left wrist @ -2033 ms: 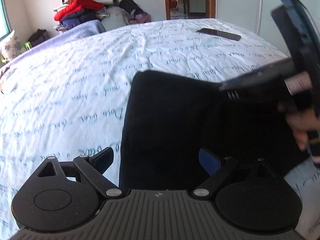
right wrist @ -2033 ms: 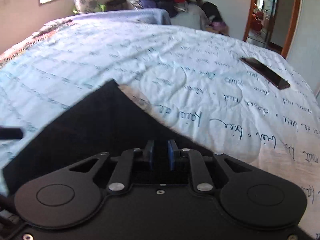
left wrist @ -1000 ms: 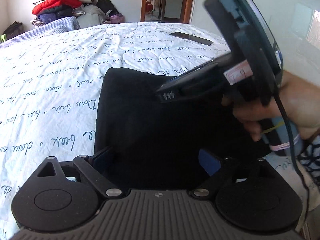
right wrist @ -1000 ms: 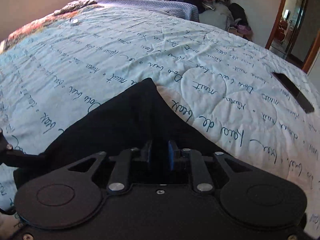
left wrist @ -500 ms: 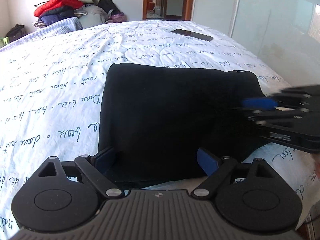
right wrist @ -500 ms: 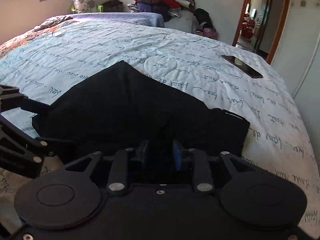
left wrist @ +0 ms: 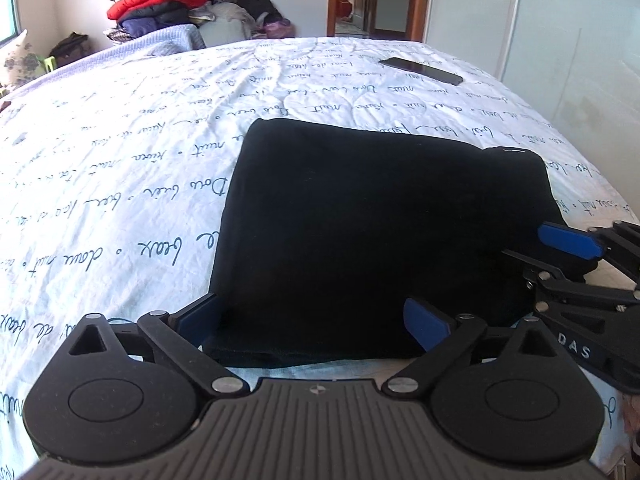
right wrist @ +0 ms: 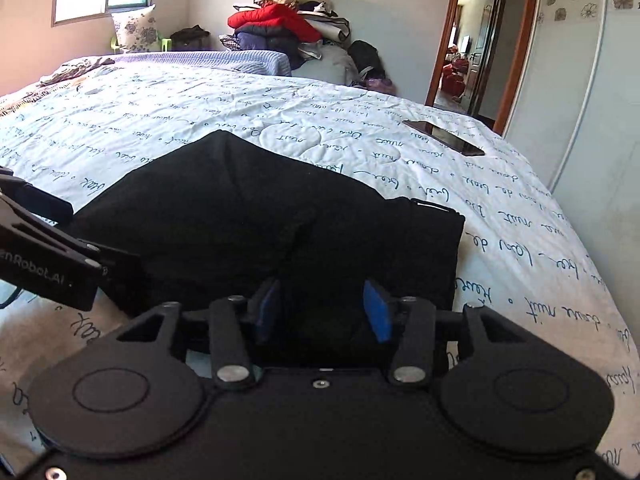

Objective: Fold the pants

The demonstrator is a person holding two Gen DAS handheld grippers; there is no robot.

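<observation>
The black pants (left wrist: 372,232) lie folded into a flat, roughly rectangular stack on the white quilt (left wrist: 120,184) printed with blue script, near the bed's front edge.

Your left gripper (left wrist: 312,320) sits at the near edge of the stack. Its jaws stand spread wide and have just been opening. The blue pads (left wrist: 426,322) flank the near edge of the fabric without pressing on it.

Your right gripper (right wrist: 322,312) sits at the near right part of the stack. Its jaws are parted about halfway and have just been opening. Dark fabric lies between the blue pads (right wrist: 378,314), but they do not clamp it.

In each wrist view the other gripper shows at the frame edge, just beside the stack.

A dark phone (right wrist: 444,138) lies on the quilt well beyond the pants. A pile of clothes (right wrist: 288,20) stands against the far wall.
</observation>
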